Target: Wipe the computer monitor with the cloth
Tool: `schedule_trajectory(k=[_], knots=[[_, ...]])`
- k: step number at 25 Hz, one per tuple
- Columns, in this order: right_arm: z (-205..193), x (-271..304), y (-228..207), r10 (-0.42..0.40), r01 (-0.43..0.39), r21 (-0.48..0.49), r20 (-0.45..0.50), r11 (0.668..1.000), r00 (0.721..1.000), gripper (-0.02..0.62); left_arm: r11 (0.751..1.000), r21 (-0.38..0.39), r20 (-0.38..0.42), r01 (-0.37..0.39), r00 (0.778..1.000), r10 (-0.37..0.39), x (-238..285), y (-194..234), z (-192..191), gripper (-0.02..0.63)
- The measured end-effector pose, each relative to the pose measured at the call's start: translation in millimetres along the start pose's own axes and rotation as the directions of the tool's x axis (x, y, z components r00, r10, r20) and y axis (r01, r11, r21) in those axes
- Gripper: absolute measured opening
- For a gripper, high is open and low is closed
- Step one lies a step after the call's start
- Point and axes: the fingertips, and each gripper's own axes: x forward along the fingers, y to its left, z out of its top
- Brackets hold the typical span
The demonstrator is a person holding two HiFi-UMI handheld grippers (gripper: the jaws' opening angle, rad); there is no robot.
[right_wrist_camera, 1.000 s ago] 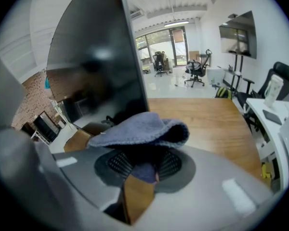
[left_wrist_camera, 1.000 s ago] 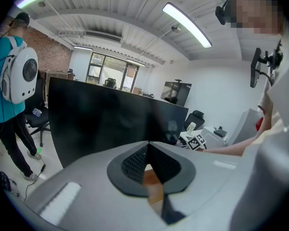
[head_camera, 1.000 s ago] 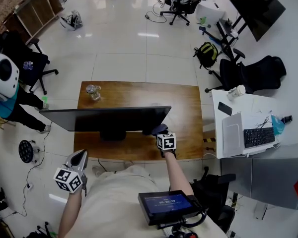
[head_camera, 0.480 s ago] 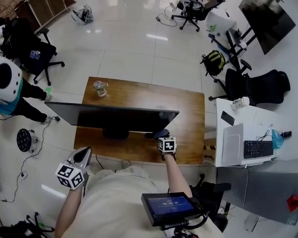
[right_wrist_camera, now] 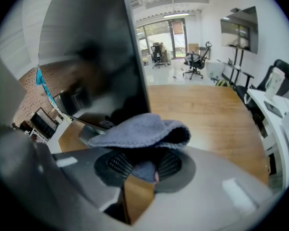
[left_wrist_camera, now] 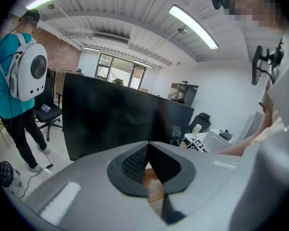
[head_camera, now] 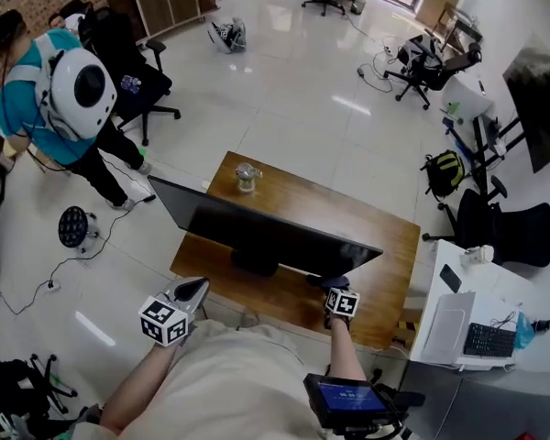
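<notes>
1. On the wooden worktop [head_camera: 390,246] the monitor [head_camera: 266,232] stands upright on its stand [head_camera: 257,266], with its dark, unlit screen facing the operator.
2. Right claw [head_camera: 330,287] – clamped on the cloth [right_wrist_camera: 139,131]. The right gripper view shows a fold of the blue-grey fabric pinched between the two pads, with the rest draped forward over the jaw tips.
3. Location of the cloth: at the lower right corner of the monitor, low over the worktop. In the right gripper view the screen edge rises just to the left of the fabric. Contact between cloth and screen cannot be confirmed from either view.
4. Left claw [head_camera: 194,290] – jaws together with nothing between them, and the pads meet at the tips in the left gripper view [left_wrist_camera: 148,160]. This claw is held off the near left edge of the worktop, clear of the monitor and pointed towards the screen.
5. Other items noted:
   - a glass jar [head_camera: 247,176] stands on the far side of the worktop, behind the monitor;
   - a white desk [head_camera: 458,291] stands just to the right of the worktop and carries a laptop [head_camera: 446,327] and a keyboard [head_camera: 489,339];
   - a person [head_camera: 50,99] in a teal top with a white backpack stands on the tiled floor, well apart to the left.
</notes>
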Motion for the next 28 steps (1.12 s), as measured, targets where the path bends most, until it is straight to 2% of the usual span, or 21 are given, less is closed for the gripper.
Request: schedule_trajectory(k=[14,19,28], knots=[[-1,0,-3,0.023,-0.022,0.057,-0.024,0.998,0.999,0.098,0.999,-0.026,0.019,-0.034,0.999,0.035,-5,-1,-11,0.003],[-1,1,11,0.045,-0.042,0.101,-0.031,0.994,0.998,0.097,0.998,-0.042,0.006,-0.054,0.999,0.054,-12,11,-18,0.003],[3,16,55,0.121,-0.117,0.108,-0.029,0.987,0.992,0.097,0.997,-0.039,-0.028,-0.06,0.998,0.059,-7,16,-25,0.003]])
